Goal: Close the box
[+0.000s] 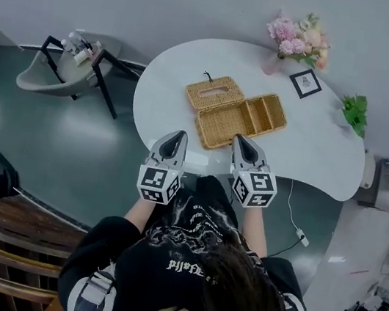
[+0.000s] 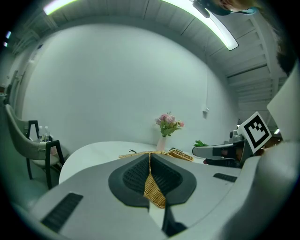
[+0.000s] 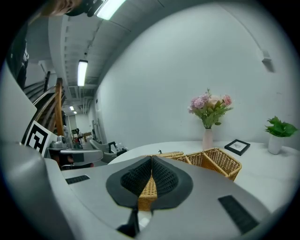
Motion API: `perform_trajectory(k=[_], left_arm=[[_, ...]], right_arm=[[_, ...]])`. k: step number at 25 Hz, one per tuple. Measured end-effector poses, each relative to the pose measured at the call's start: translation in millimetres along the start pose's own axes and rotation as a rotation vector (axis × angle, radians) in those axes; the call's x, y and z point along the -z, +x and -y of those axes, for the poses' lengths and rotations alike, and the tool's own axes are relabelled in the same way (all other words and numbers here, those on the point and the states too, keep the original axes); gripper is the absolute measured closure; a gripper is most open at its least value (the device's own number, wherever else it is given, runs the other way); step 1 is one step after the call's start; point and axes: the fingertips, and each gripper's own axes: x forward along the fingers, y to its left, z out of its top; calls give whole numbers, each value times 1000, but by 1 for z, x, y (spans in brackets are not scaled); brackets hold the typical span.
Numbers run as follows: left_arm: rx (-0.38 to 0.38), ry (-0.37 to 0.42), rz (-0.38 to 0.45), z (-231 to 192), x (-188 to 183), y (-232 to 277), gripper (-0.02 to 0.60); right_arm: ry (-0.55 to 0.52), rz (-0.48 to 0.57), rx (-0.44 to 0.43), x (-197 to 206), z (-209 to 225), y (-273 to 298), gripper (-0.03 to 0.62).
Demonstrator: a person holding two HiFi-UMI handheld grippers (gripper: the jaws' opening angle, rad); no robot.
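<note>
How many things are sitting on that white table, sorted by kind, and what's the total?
Wicker box, lid open: 1
Vase of pink flowers: 1
Framed picture: 1
Potted green plant: 1
Total: 4

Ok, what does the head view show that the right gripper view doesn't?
Only the head view: the person's black shirt, the insides of the wicker box from above, a white cable off the table. Only the right gripper view: the right gripper with jaws together, a ceiling light. Both: the box, its open lid, flowers, picture frame, plant.
</note>
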Motion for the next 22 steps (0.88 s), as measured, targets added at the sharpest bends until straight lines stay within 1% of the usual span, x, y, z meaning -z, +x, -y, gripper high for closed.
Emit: perform_trajectory(k=[5, 11, 17, 22], left_arm=[[-46, -12, 13, -7, -5, 11, 555], [-110, -14, 35, -12, -22, 29, 555], [-173, -10, 52, -12, -35, 45, 555], [-221, -14, 52, -12, -37, 52, 555]], right_arm=[[10, -18, -12, -13, 20, 17, 569], [7, -57, -41, -34, 41, 44, 569], [-19, -86, -87, -59, 61, 72, 569], [-10, -123, -125, -69, 75, 90, 569]])
